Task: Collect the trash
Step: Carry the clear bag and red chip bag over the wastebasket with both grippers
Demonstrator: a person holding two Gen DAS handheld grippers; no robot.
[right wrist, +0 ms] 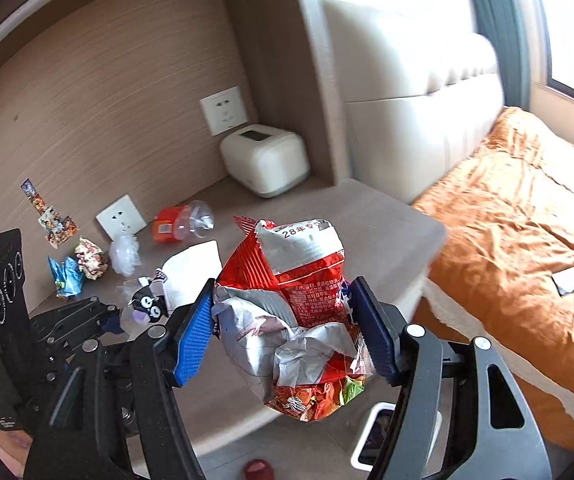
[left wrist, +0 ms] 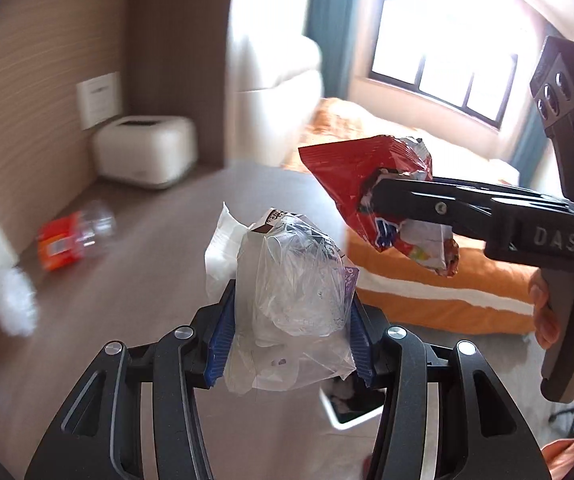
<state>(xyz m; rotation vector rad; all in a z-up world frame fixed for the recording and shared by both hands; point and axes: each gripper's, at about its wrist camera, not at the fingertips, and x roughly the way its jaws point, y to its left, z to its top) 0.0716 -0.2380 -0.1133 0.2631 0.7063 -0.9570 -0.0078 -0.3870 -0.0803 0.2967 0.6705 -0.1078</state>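
We hold a clear plastic bag [left wrist: 291,304] clenched in our left gripper [left wrist: 291,320] and a red snack bag [right wrist: 295,316] clenched in our right gripper [right wrist: 287,320], both lifted above the bench [right wrist: 367,220], where a bottle [right wrist: 183,222] and several crumpled wrappers [right wrist: 91,258] remain to collect.

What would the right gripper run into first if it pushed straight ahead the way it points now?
Probably the desk top, then the crushed plastic bottle and the white box near the wall. The right gripper, shut on the red snack bag, points over the desk; depth is hard to judge.
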